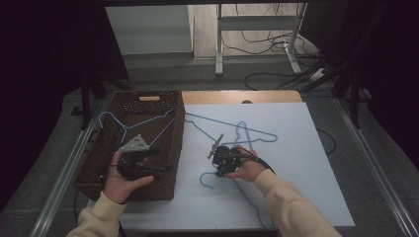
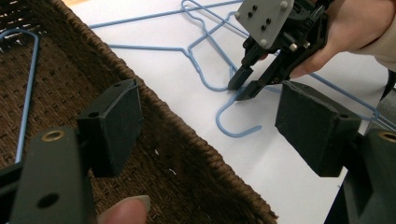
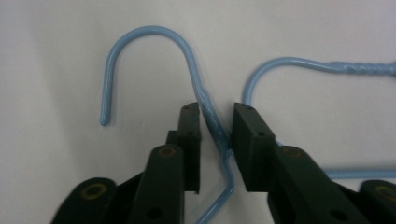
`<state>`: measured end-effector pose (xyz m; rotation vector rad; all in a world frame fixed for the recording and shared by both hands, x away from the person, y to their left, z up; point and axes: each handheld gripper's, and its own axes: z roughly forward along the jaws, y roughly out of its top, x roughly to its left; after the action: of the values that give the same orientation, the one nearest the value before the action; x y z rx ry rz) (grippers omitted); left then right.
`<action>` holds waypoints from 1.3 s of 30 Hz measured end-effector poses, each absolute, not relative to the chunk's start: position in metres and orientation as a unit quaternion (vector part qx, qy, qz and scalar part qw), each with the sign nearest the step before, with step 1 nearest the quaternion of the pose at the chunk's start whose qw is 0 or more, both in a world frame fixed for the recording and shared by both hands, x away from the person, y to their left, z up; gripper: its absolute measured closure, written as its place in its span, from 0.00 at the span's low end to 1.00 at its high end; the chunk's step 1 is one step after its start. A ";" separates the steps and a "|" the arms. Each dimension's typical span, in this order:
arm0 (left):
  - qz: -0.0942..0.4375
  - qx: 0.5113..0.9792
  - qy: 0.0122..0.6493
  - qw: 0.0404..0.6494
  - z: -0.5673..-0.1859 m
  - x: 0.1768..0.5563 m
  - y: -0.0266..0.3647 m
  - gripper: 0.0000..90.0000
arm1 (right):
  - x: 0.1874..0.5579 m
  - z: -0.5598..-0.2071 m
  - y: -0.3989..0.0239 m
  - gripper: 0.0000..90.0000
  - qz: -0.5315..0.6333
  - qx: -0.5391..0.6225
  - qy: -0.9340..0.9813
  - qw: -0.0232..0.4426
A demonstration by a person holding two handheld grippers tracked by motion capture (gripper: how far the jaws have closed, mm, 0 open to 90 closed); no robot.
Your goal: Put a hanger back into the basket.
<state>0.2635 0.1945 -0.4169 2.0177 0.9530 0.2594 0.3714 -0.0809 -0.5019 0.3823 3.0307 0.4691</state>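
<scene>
Both tongs first: our left gripper (image 1: 148, 158) hangs spread wide and empty over the wicker basket (image 1: 99, 163), and our right gripper (image 3: 217, 116), beside the basket on the white sheet (image 1: 306, 163), straddles the twisted neck of a blue wire hanger (image 3: 140, 39), pads just clear of the wire.

Three blue hangers (image 1: 247, 136), one wicker basket (image 1: 99, 168), two claws (image 1: 216, 154)
</scene>
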 end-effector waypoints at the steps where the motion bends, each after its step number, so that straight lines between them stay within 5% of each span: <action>1: 0.104 0.810 0.382 0.432 -0.417 0.264 0.194 0.26 | 0.370 -0.501 -0.079 0.87 0.146 0.115 0.982 0.031; 7: 0.104 0.810 0.383 0.432 -0.418 0.263 0.195 0.26 | 0.366 -0.501 -0.075 0.95 0.136 0.077 0.987 0.035; 20: 0.104 0.814 0.376 0.431 -0.417 0.261 0.186 0.26 | 0.363 -0.484 -0.094 0.96 0.195 0.124 0.970 0.075; 39: 0.049 0.844 0.360 0.395 -0.438 0.254 0.104 0.28 | 0.359 -0.451 -0.120 0.95 0.284 0.204 0.929 0.121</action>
<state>0.2537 0.1035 -0.4383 2.1395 0.9127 0.1250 0.3593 -0.1204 -0.4512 0.5963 2.7128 0.8297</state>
